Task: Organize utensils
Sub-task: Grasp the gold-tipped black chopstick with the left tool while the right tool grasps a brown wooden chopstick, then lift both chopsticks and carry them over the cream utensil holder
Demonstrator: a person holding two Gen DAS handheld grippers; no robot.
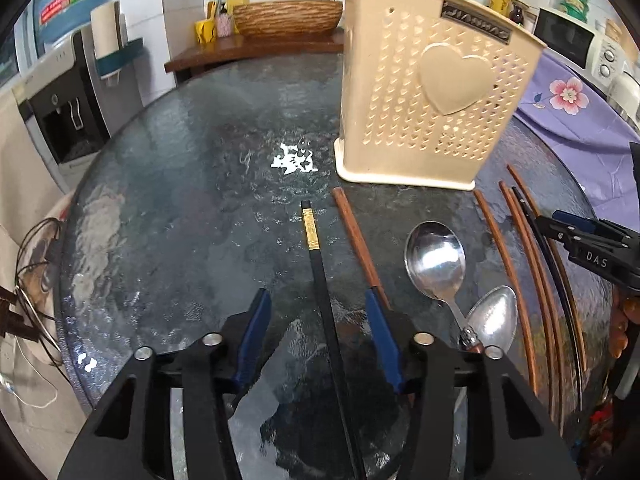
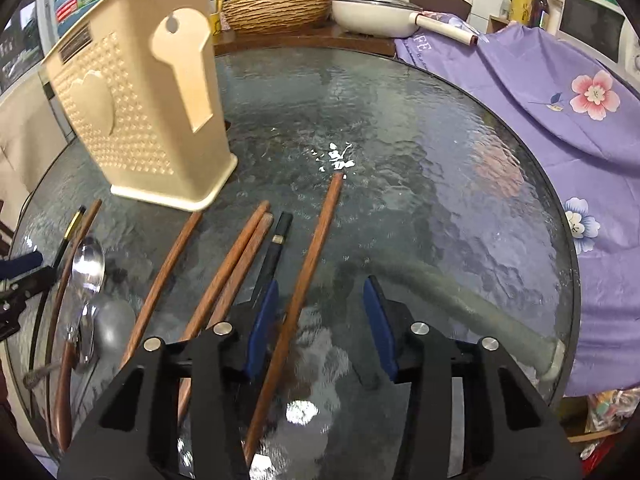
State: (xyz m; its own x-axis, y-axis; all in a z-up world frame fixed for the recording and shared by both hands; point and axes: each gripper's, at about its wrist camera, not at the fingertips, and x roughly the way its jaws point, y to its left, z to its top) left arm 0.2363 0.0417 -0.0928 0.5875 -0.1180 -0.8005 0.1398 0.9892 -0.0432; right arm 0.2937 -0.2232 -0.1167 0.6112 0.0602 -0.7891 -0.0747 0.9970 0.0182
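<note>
A beige perforated utensil holder (image 1: 424, 96) with a heart stands on the round glass table (image 1: 180, 184); it also shows in the right wrist view (image 2: 136, 120). My left gripper (image 1: 318, 308) is open, its jaws on either side of a black chopstick (image 1: 320, 276) with a gold band. A brown chopstick (image 1: 356, 236) lies beside it. Two metal spoons (image 1: 436, 260) and several brown chopsticks (image 1: 528, 256) lie to the right. My right gripper (image 2: 320, 304) is open around a brown chopstick (image 2: 308, 264). A black chopstick (image 2: 276, 248) and more brown ones (image 2: 232, 268) lie left of it.
A wooden shelf (image 1: 256, 50) with a woven basket stands behind the table. A water dispenser (image 1: 60, 92) is at the left. A purple flowered cloth (image 2: 560, 120) covers things at the right. A white pan (image 2: 376, 16) sits at the back.
</note>
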